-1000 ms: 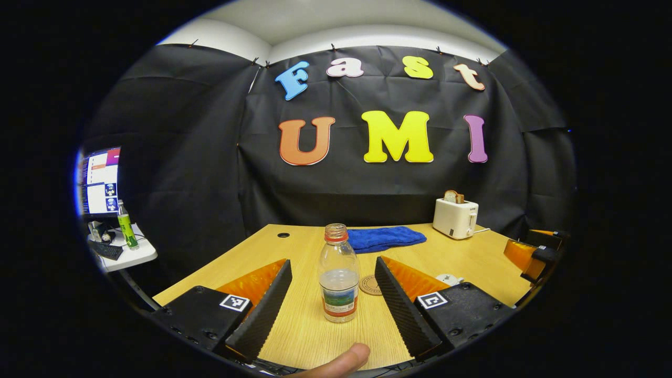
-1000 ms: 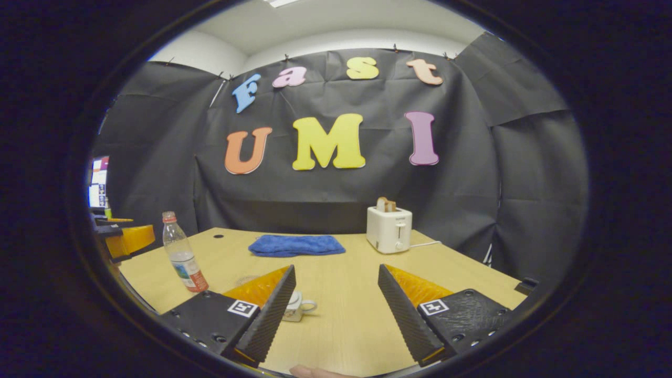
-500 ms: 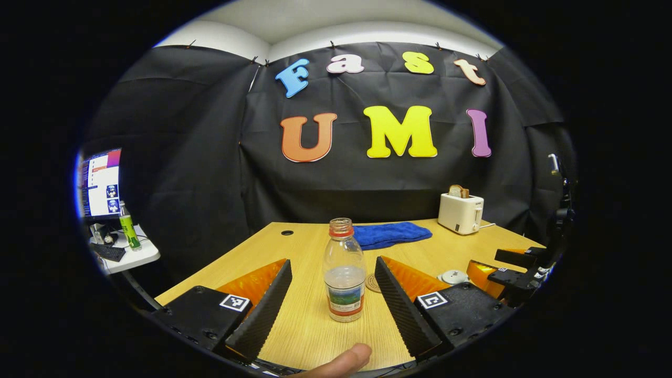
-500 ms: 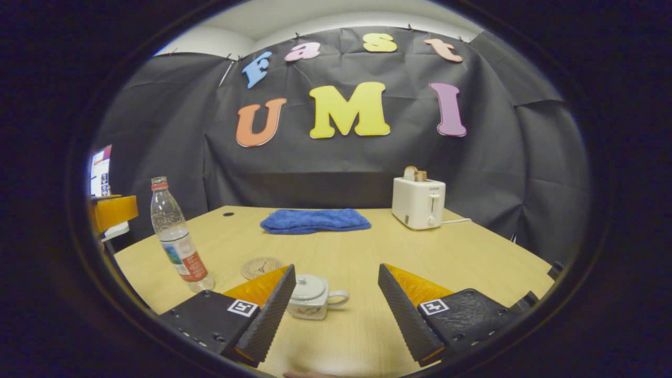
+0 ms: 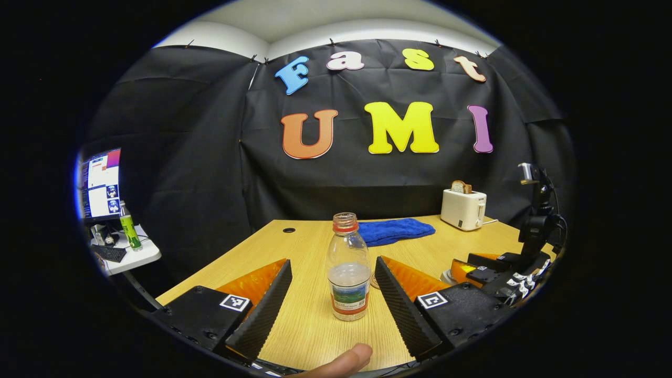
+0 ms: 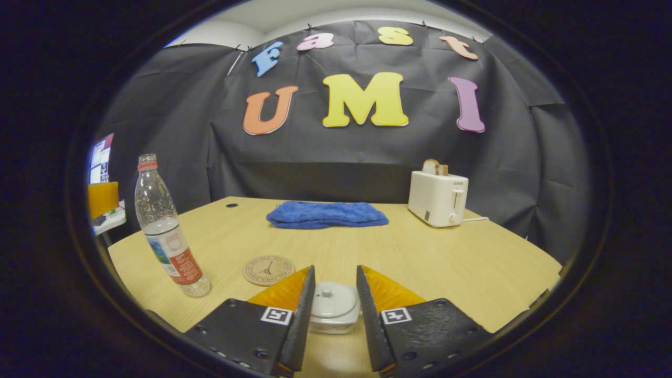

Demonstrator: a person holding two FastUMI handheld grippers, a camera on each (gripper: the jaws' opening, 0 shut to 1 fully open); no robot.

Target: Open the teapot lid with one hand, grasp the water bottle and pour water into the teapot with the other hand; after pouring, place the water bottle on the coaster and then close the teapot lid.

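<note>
While spread wide, left gripper (image 5: 332,281) fingers (image 5: 265,310) flanking upright water bottle (image 5: 347,273), untouched.

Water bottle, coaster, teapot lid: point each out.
water bottle (image 5: 347,273): left gripper view, mid body.
coaster (image 6: 268,269): right gripper view, its centre.
teapot lid (image 6: 332,298): right gripper view, top, by the knob.

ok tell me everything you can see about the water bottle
The water bottle is clear plastic with a red neck ring, no cap, and a colourful label low on its body. It is partly filled and stands upright on the wooden table, between the left gripper's open fingers, untouched. The coaster lies nearby.
</note>
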